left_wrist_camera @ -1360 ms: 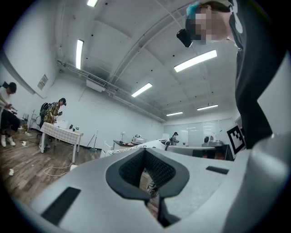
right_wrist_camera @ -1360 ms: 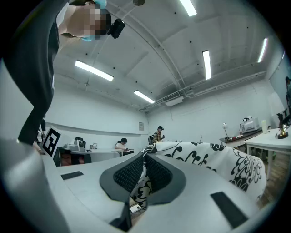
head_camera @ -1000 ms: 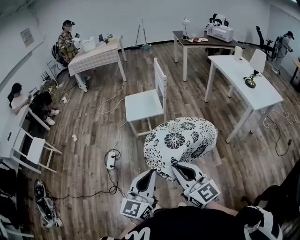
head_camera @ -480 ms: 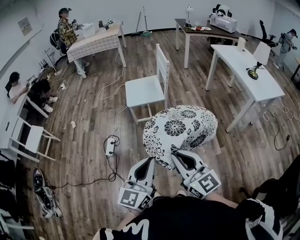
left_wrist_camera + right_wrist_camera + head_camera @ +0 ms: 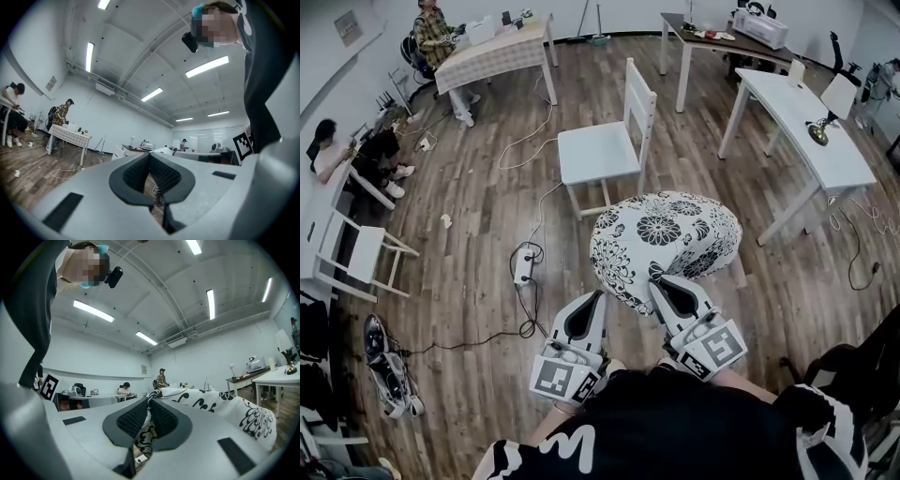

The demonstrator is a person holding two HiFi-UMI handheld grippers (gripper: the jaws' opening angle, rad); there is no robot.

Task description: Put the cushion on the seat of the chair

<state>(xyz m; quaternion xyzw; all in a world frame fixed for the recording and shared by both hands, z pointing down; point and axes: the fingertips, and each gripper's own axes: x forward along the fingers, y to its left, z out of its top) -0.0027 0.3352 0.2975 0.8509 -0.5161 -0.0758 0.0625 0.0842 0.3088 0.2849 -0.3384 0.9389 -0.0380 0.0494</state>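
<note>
The cushion [image 5: 664, 246] is a plump, rounded pad in white cloth printed with big black flowers and leafy scrolls, its cover soft enough to bunch where I grip it. It hangs in the air over the dark wooden plank floor [image 5: 478, 211], on no seat yet. Just beyond it stands the white chair [image 5: 602, 152], with a flat, square, bare seat and a slatted back upright on the side toward the long white worktop [image 5: 787, 103], where a small desk lamp [image 5: 817, 131] sits. On the floor to the cushion's left lies a white power strip [image 5: 523, 267] with dark cables looping off it, and a pale cable trails past the chair's front leg. Farther left is a white folding chair [image 5: 364, 267], and at the far end a table with a checked cloth [image 5: 492, 58] with a person [image 5: 431, 28] beside it. My left gripper [image 5: 600, 298] and right gripper [image 5: 662, 283] both reach in at the cushion's near edge. The right fingers [image 5: 133, 420], dark dimpled rubber, are pressed together on a fold of the printed cover. The left fingers [image 5: 136, 174] meet tip to tip, with a sliver of the patterned cloth nipped low between them.
</note>
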